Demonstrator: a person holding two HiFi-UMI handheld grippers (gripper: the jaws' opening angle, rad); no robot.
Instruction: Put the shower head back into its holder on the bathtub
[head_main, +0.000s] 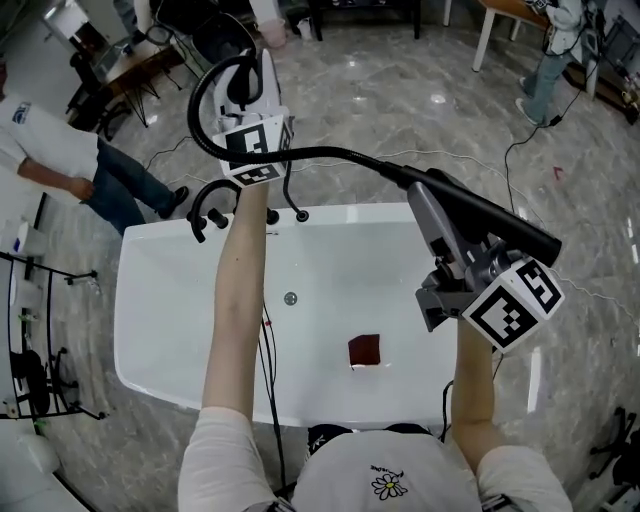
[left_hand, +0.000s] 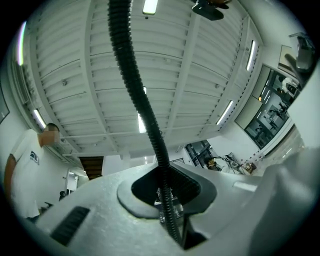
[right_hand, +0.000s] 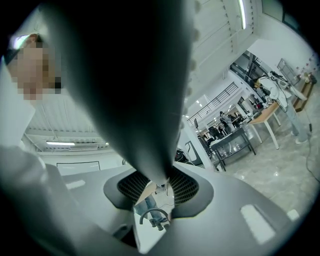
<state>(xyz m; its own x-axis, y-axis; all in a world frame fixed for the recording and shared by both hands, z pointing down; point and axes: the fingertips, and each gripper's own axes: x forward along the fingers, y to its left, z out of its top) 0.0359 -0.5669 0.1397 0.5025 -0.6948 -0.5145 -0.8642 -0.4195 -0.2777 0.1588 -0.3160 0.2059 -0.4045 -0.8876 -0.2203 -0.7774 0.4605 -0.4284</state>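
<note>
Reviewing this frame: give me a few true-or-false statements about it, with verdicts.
1. A dark red square lies in the white bathtub. True.
2. The left hand-held gripper is shut on the hose. True.
3. The right hand-held gripper is shut on the shower head. True.
4. The shower head lies on the bathtub floor. False: it is held above the bathtub.
5. The hose is white. False: it is black.

From the head we look steeply down onto the bathtub (head_main: 170, 320). Our left gripper view faces up at the ceiling (left_hand: 75, 85), the right nearer level; head and left views share the white-shirted person (head_main: 30, 140) at frame left
</note>
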